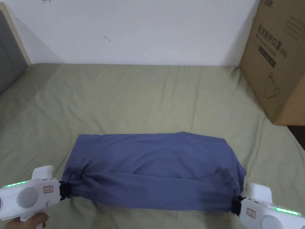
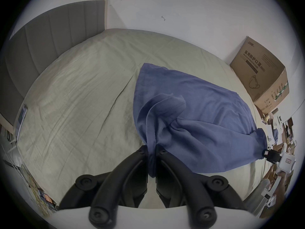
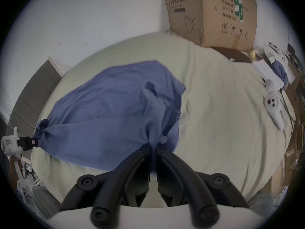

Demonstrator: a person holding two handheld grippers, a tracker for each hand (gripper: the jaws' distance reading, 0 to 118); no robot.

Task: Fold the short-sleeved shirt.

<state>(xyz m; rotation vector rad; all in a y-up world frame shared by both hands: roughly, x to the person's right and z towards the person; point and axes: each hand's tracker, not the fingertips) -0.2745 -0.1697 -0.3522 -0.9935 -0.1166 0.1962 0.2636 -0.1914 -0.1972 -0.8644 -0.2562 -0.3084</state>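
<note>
Your left gripper (image 2: 151,147) and right gripper (image 3: 154,145) each pinch bunched cloth of the blue shirt (image 1: 155,170) stretched between them.

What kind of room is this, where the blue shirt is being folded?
Most likely a bedroom doubling as storage. The shirt lies on a bed covered by a green sheet, with a grey padded headboard at one end. A large cardboard box stands against the white wall.

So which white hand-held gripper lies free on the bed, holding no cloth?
The spare white hand-held gripper near the bed's right edge; the other two clamp the blue shirt.
</note>
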